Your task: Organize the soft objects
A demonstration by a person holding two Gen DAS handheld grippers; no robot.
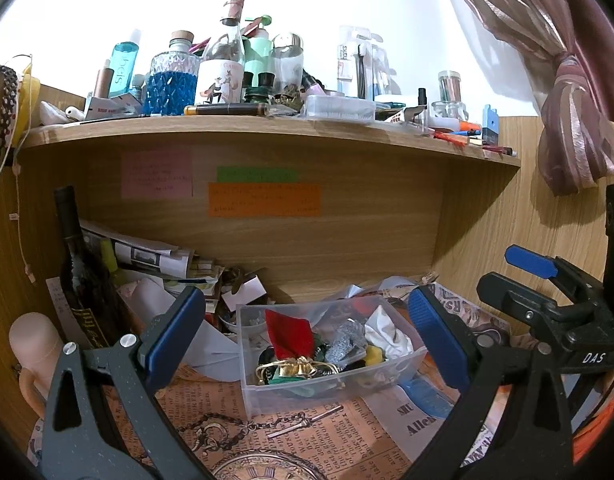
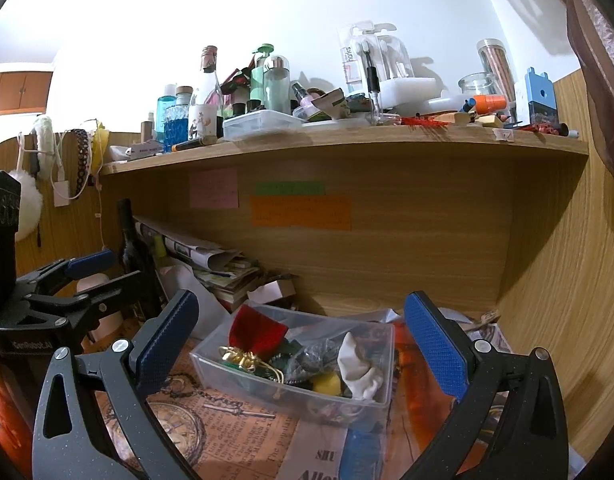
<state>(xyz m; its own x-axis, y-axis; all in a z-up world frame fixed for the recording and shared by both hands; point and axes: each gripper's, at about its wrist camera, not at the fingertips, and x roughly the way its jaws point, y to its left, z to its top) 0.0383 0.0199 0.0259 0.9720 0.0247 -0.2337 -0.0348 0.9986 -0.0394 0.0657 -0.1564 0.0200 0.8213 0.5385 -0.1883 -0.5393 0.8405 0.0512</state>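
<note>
A clear plastic bin [image 1: 403, 364] [image 2: 227, 364] sits on the newspaper-covered desk under the shelf. It holds soft items: a red cloth [image 1: 289, 332] [image 2: 257, 332], a white cloth [image 1: 387, 332] [image 2: 359, 368], a grey glittery piece [image 1: 345, 344], a yellow sponge [image 1: 375, 354] [image 2: 327, 384] and a gold bow [image 1: 295, 368] [image 2: 239, 358]. My left gripper [image 1: 307, 332] is open and empty, just in front of the bin. My right gripper [image 2: 303, 340] is open and empty, also facing the bin. Each gripper shows at the edge of the other's view.
A dark wine bottle [image 1: 77, 268] [image 2: 133, 248] and stacked papers [image 1: 147, 256] stand at the left. A crowded wooden shelf [image 1: 267, 124] [image 2: 347, 136] hangs above. A chain and key [image 1: 291, 426] lie before the bin. A blue item [image 1: 423, 396] [image 2: 359, 452] lies at its right.
</note>
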